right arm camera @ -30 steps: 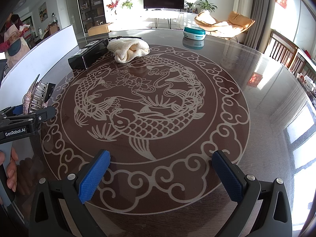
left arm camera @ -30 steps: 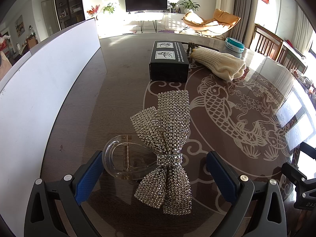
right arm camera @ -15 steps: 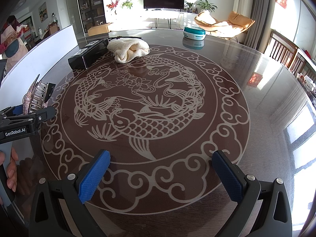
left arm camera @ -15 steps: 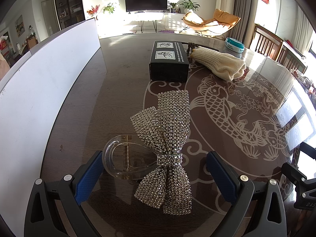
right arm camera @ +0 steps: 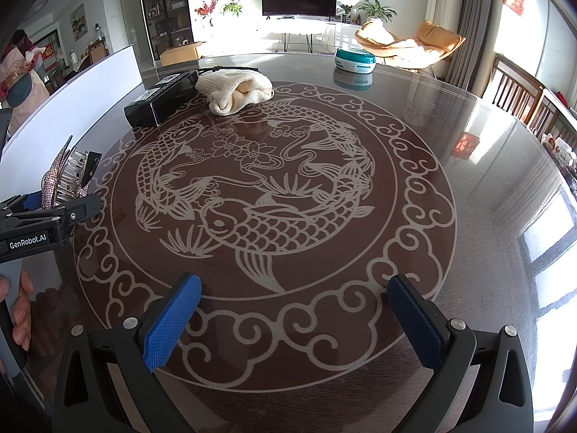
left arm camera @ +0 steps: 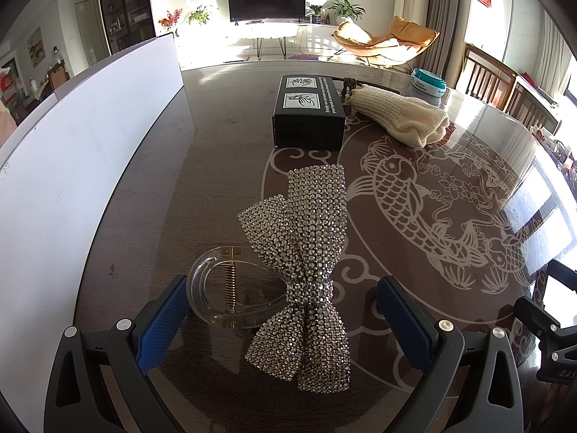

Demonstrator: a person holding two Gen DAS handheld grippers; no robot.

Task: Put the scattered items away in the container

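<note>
A rhinestone bow hair clip [left arm camera: 306,263] with a clear plastic claw lies on the dark table right in front of my left gripper [left arm camera: 285,319], which is open with the bow's lower half between its blue pads. The same clip [right arm camera: 63,176] shows edge-on at the left of the right wrist view. Farther off sit a black box [left arm camera: 308,113] and a cream knitted pouch [left arm camera: 404,119]. My right gripper [right arm camera: 294,319] is open over the fish pattern with nothing between its fingers.
A white board [left arm camera: 83,144] stands along the table's left side. A teal round tin [right arm camera: 355,59] sits at the far edge. A hand [right arm camera: 20,310] grips the left tool's handle. Wooden chairs [left arm camera: 490,79] line the right side.
</note>
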